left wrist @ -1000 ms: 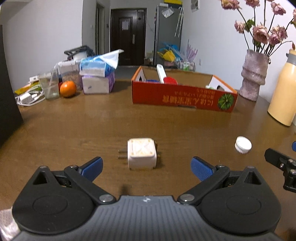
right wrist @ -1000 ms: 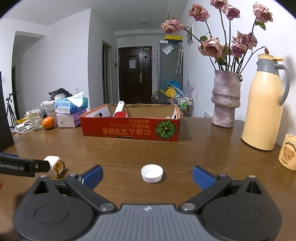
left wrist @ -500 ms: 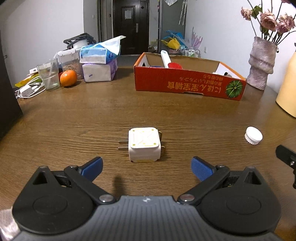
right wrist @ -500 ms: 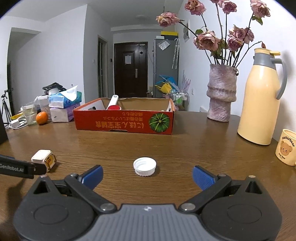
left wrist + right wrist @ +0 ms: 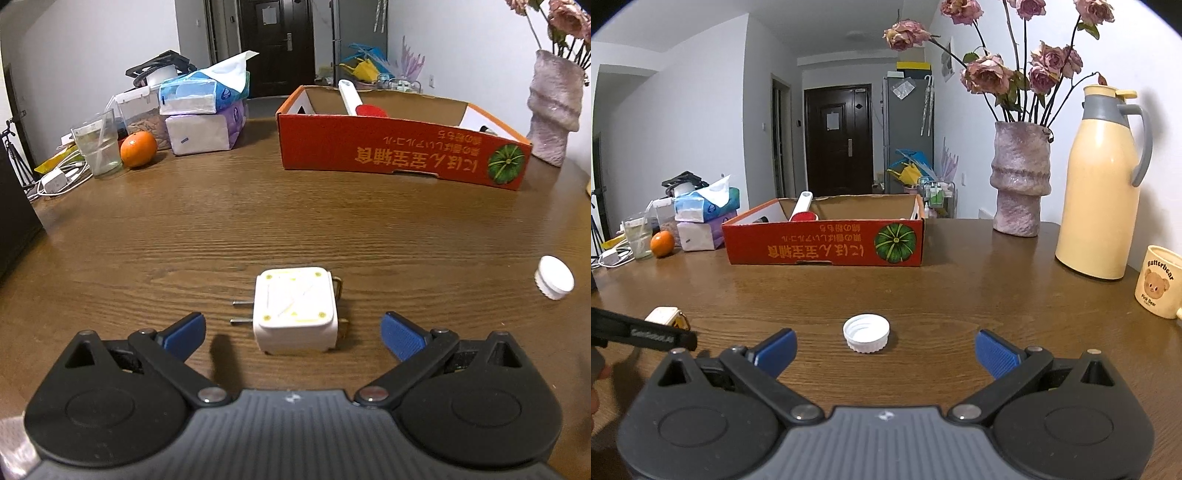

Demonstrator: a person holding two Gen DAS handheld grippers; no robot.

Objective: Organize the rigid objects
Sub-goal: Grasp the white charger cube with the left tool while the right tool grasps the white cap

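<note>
A white plug adapter (image 5: 296, 308) lies on the wooden table with its two prongs pointing left. My left gripper (image 5: 293, 334) stands open around its near end, blue pads on either side, not touching it. A white bottle cap (image 5: 866, 332) lies open side up just ahead of my right gripper (image 5: 885, 349), which is open and empty. The same cap (image 5: 555, 282) shows at the right in the left wrist view. The adapter (image 5: 666, 317) and the left gripper's dark finger show at the left in the right wrist view. A red cardboard box (image 5: 399, 155) stands farther back.
Inside the box (image 5: 823, 242) lies a white-handled red scoop (image 5: 802, 208). Tissue packs (image 5: 205, 110), an orange (image 5: 138, 148), a glass (image 5: 96, 147) and chargers crowd the far left. A vase of flowers (image 5: 1021, 184), a yellow flask (image 5: 1102, 184) and a bear mug (image 5: 1158, 282) stand right.
My left gripper has tilted down and closed in on the adapter, which now sits between the pads. The right gripper has crept slightly toward the cap. Both stayed open.
</note>
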